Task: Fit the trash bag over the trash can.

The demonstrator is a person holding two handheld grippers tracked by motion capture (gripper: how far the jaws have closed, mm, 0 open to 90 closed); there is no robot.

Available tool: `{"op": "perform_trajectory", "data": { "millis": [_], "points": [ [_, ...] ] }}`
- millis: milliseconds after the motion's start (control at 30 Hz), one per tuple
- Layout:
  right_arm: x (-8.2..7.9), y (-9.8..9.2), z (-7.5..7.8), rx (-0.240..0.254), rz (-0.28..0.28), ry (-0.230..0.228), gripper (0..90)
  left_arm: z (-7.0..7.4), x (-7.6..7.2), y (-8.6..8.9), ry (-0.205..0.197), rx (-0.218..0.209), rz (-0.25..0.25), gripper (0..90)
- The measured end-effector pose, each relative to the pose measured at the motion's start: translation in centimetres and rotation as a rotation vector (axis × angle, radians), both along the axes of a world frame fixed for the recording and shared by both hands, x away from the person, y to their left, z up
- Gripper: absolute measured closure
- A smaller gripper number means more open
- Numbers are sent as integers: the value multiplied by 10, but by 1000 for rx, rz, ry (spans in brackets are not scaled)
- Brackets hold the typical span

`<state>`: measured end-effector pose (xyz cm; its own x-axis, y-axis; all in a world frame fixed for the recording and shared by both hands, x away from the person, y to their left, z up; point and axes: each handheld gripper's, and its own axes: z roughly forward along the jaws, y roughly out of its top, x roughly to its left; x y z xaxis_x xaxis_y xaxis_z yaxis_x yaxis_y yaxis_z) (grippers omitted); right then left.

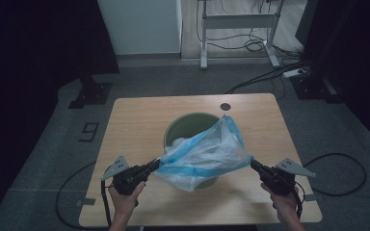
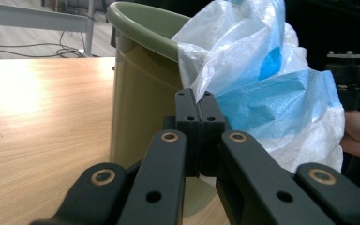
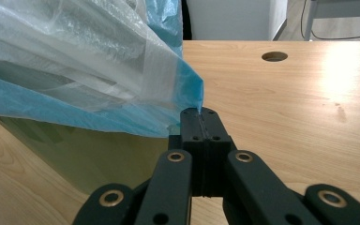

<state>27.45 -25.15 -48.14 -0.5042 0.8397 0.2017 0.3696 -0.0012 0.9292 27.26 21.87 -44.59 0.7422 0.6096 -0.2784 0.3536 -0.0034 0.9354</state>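
A translucent white and blue plastic bag (image 1: 204, 154) is stretched over an olive green bin (image 1: 190, 126) standing mid-table. My left gripper (image 1: 155, 165) is shut on the bag's left edge, and my right gripper (image 1: 253, 163) is shut on its right edge. The bag hangs partly inside the bin and partly over its front rim. In the left gripper view the bag (image 2: 267, 93) bunches just past my closed left gripper (image 2: 198, 96), beside the bin (image 2: 143, 89). A blue corner of the bag (image 3: 122, 84) is pinched in my right gripper (image 3: 200, 114) in the right gripper view.
The wooden table (image 1: 135, 120) has a round cable hole (image 1: 225, 106) at its far edge. Cables (image 1: 339, 173) lie on the grey floor around it. A white desk frame (image 1: 238, 29) and dark stands are beyond the table.
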Motion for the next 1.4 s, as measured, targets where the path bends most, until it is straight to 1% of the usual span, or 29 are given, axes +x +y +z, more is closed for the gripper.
{"op": "perform_trajectory", "data": {
  "millis": [67,100,167,233,300,367,433,533,600,667,767,833,867,900,933,967,1000,1033,1067,1100,1167,1200,1267,1333,1400],
  "points": [
    [0,0,0,5,2,2,892,4,-1,0,-4,-1,-30,878],
    [0,0,1,8,1,-1,892,7,-2,-1,-18,1,-42,845],
    [-1,0,4,13,-1,-12,892,16,-5,-4,-60,13,-38,724],
    [-2,0,8,17,-5,-25,892,27,-7,-8,-82,28,-36,605],
    [-2,0,12,13,-10,-38,892,38,-8,-11,-98,42,-25,522],
    [-3,1,15,3,-14,-48,892,48,-7,-14,-111,51,-24,471],
    [-3,1,17,-2,-17,-56,892,56,-5,-15,-118,59,-20,439],
    [-3,0,18,-6,-19,-63,892,67,-3,-17,-130,73,-7,433],
    [-3,-1,20,-2,-20,-68,892,72,-1,-19,-131,90,-10,429],
    [-3,-2,23,0,-22,-72,892,75,2,-24,-125,106,-21,425],
    [-2,-1,26,-2,-20,-80,892,80,11,-34,-106,131,-50,410],
    [-2,0,28,-3,-17,-84,892,82,18,-41,-78,140,-88,416],
    [-2,1,29,-3,-17,-87,892,83,22,-45,-65,157,-119,447],
    [-2,1,30,-2,-16,-89,892,84,24,-49,-65,181,-127,522],
    [-2,2,31,-1,-15,-92,892,84,25,-53,-64,210,-121,604],
    [-2,2,32,0,-14,-95,892,84,27,-56,-52,233,-123,689],
    [-2,2,33,-3,-13,-100,892,84,29,-59,-36,245,-126,760],
    [-3,3,33,-8,-12,-105,892,83,31,-60,-28,246,-117,828],
    [-3,3,33,-12,-11,-109,892,83,33,-61,-27,241,-104,871],
    [-3,3,33,-16,-9,-111,892,83,34,-60,-30,229,-90,891],
    [-4,2,31,-28,-11,-111,892,83,37,-56,-40,197,-49,895],
    [-4,2,30,-31,-12,-109,892,83,39,-54,-53,189,-24,896],
    [-3,0,29,-26,-17,-104,892,83,43,-49,-86,189,37,896],
    [-1,-1,30,-18,-25,-107,892,83,50,-43,-89,159,80,896],
    [3,-1,34,-22,-28,-113,892,82,57,-38,-88,143,114,897]
  ]
}}
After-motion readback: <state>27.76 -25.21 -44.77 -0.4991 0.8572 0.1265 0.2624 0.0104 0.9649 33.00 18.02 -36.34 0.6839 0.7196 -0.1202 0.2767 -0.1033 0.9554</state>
